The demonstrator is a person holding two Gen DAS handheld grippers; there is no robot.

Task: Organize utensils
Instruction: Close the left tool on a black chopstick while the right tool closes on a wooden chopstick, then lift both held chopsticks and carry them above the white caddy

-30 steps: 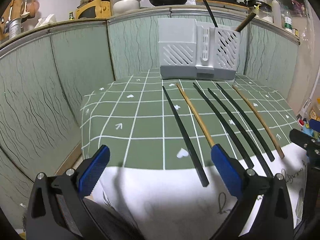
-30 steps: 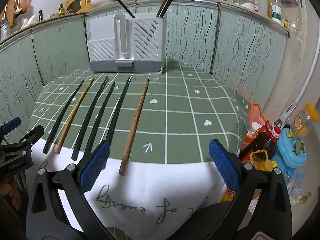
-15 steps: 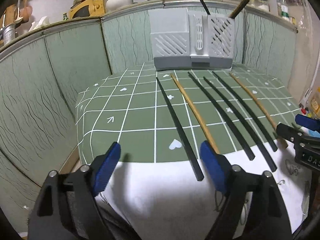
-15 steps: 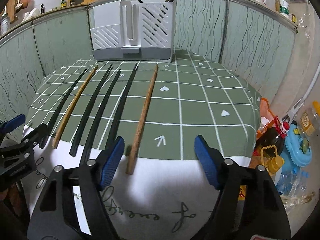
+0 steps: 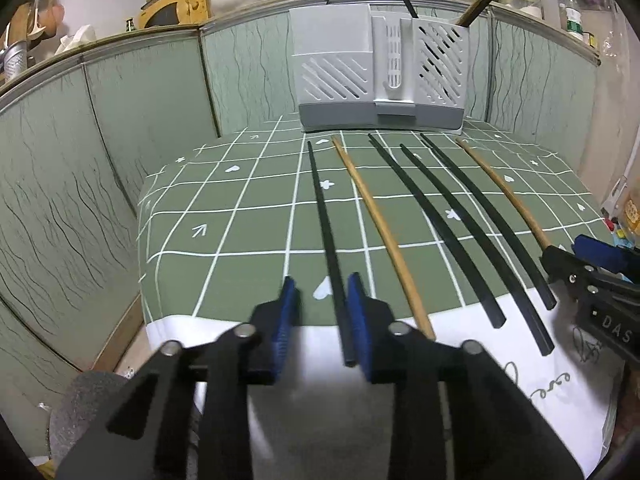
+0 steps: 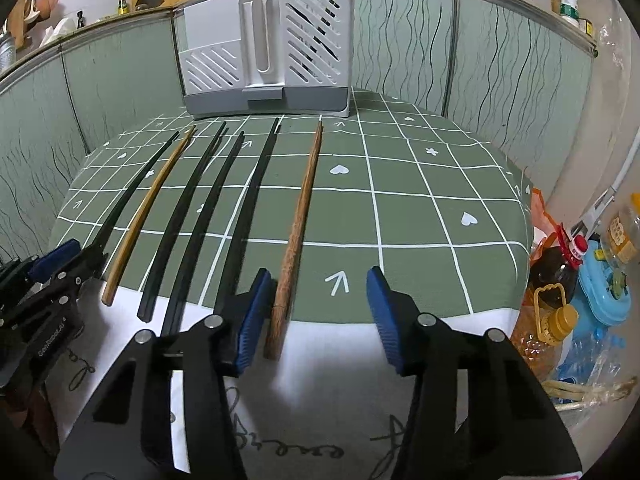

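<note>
— What does the left wrist view show?

— The left tool (image 5: pixel 322 304) has just been narrowing its jaws around the near end of the leftmost black chopstick (image 5: pixel 326 232). The right pad seems to touch it; a gap remains on the left. Six chopsticks lie side by side on the green checked cloth (image 5: pixel 224 220) of the counter, pointing at the grey utensil holder (image 5: pixel 376 76) at the back.

— And the right wrist view?

— The right tool (image 6: pixel 320 304) has also been closing, now half wide, jaws astride the dark wooden chopstick (image 6: pixel 300 216) — near its left pad, clear of the right one. Not gripped yet.
</note>
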